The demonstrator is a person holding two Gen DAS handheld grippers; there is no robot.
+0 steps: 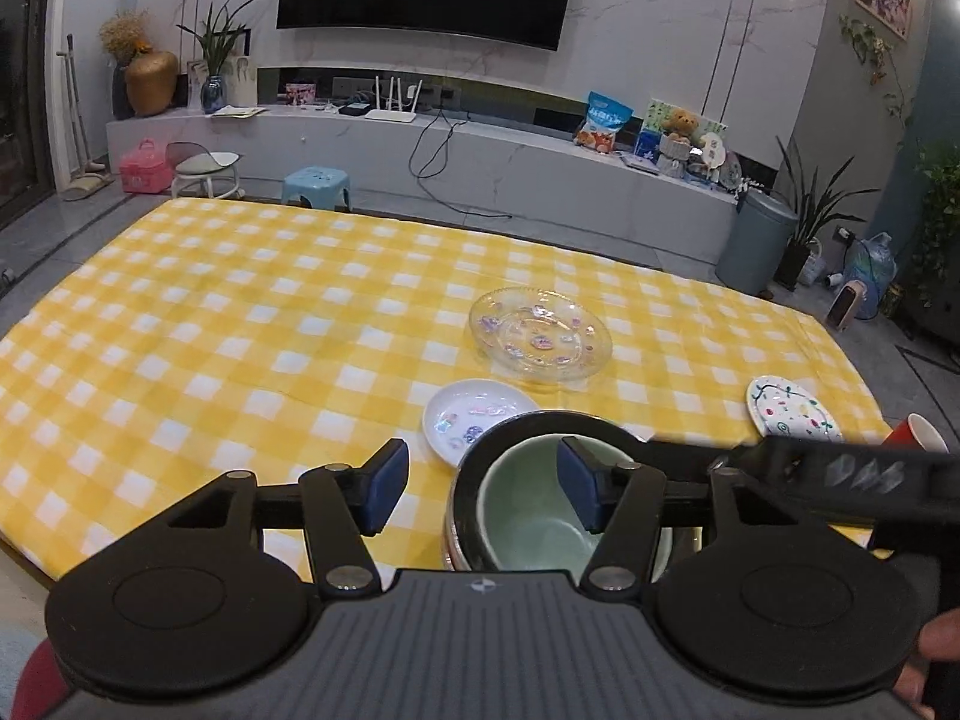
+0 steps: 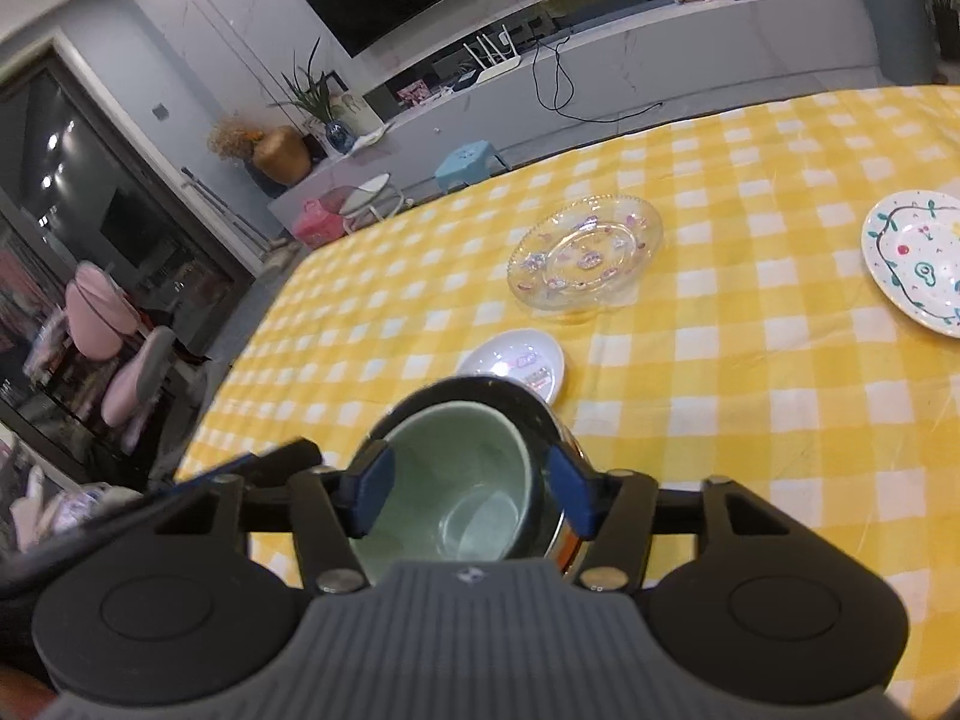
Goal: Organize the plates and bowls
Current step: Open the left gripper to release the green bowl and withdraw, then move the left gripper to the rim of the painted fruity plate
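Left gripper (image 1: 480, 489) spread wide, gripping nothing, one blue pad inside the rim of the green bowl (image 1: 534, 516), the other out over the yellow checked cloth (image 1: 210, 324). Right gripper (image 2: 474, 483) likewise released, pads either side of that bowl nested in a black bowl (image 2: 528, 414). Just beyond: small white dish (image 2: 516, 363); farther ahead, glass plate (image 2: 585, 252); off right, painted plate (image 2: 918, 258).

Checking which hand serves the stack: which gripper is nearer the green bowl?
Right. The right gripper has its open fingers on either side of the green bowl. The left gripper sits at the bowl's left side, one finger over it.
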